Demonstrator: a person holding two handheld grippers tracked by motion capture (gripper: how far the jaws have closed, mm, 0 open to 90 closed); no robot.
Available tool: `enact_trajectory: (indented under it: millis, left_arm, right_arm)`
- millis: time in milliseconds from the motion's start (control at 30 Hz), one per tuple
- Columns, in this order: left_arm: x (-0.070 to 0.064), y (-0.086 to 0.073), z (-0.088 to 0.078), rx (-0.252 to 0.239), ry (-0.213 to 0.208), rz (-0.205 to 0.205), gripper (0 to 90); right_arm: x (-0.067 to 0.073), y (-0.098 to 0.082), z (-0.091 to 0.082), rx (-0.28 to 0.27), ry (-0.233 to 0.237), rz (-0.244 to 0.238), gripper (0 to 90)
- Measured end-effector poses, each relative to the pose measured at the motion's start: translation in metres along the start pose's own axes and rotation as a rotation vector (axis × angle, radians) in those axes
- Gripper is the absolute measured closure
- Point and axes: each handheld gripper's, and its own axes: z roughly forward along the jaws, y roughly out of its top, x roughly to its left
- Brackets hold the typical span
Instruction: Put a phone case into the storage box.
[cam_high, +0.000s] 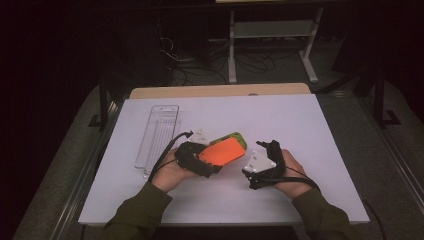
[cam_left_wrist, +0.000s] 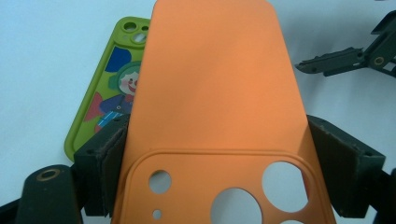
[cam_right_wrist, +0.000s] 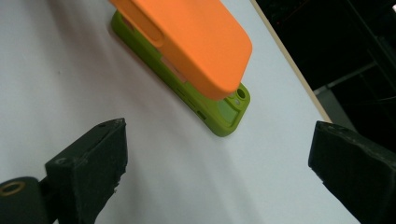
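Orange case (cam_left_wrist: 212, 93) clamped in left tongs (cam_left_wrist: 219, 172) (above green case (cam_left_wrist: 100, 98)).

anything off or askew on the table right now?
Nothing damaged or spilled. The orange phone case is clamped in the left gripper, held above and overlapping the green case lying on the white table. Right gripper is open.

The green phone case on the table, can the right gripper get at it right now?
Probably only partly: the right gripper is open and faces the green case, but the orange case, clamped in the left gripper, hangs over most of it.
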Motion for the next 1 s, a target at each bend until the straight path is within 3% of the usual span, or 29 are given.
enact_trajectory:
  millis: [67, 100, 167, 400, 433, 500, 533, 567, 633, 667, 700, 767, 867, 1000]
  left_arm:
    - [0.000, 0.000, 0.000, 0.000, -0.003, -0.003, 15.7]
    - [0.001, 0.001, 0.000, 0.000, -0.001, 0.020, 15.7]
    - [0.000, 0.000, 0.001, -0.007, -0.001, -0.003, 15.7]
    - [-0.001, 0.000, 0.001, -0.010, 0.002, -0.016, 15.7]
    - [-0.001, 0.000, 0.001, -0.014, 0.001, -0.021, 15.7]
    - [-0.001, 0.000, 0.001, -0.010, -0.001, -0.019, 15.7]
    - [-0.001, 0.000, 0.001, -0.006, -0.001, -0.015, 15.7]
    - [0.000, 0.000, 0.001, -0.004, -0.003, -0.011, 15.7]
    - [-0.001, 0.000, 0.001, -0.003, -0.003, -0.023, 15.7]
    - [-0.001, 0.000, 0.001, -0.003, -0.003, -0.023, 15.7]
    - [-0.001, 0.000, 0.001, 0.004, -0.003, -0.014, 15.7]
    - [-0.001, 0.000, 0.001, 0.001, -0.001, -0.015, 15.7]
    - [0.001, 0.000, -0.001, 0.022, 0.000, 0.009, 15.7]
    - [0.000, 0.000, 0.000, 0.004, 0.000, -0.012, 15.7]
  right_arm:
    - [0.002, 0.000, 0.001, 0.005, -0.018, -0.042, 4.2]
    - [0.002, 0.000, 0.001, 0.005, -0.018, -0.042, 4.2]
    - [0.004, 0.001, 0.001, -0.002, -0.030, -0.047, 4.2]
    - [0.009, 0.002, 0.000, -0.012, -0.090, -0.133, 4.2]
    - [0.009, 0.002, 0.000, -0.006, -0.105, -0.187, 4.2]
    - [0.011, 0.003, 0.000, -0.011, -0.111, -0.177, 4.2]
    - [0.013, 0.003, 0.001, -0.018, -0.126, -0.206, 4.1]
    - [0.013, 0.003, 0.001, -0.018, -0.126, -0.206, 4.1]
    - [0.015, 0.004, 0.001, -0.018, -0.154, -0.264, 4.1]
    - [0.015, 0.004, 0.001, -0.018, -0.154, -0.264, 4.1]
    - [0.016, 0.004, 0.001, -0.016, -0.173, -0.326, 4.1]
    - [0.017, 0.005, 0.001, -0.021, -0.186, -0.358, 4.2]
    - [0.020, 0.006, 0.000, -0.020, -0.205, -0.362, 4.2]
    - [0.023, 0.007, 0.000, -0.038, -0.235, -0.393, 4.2]
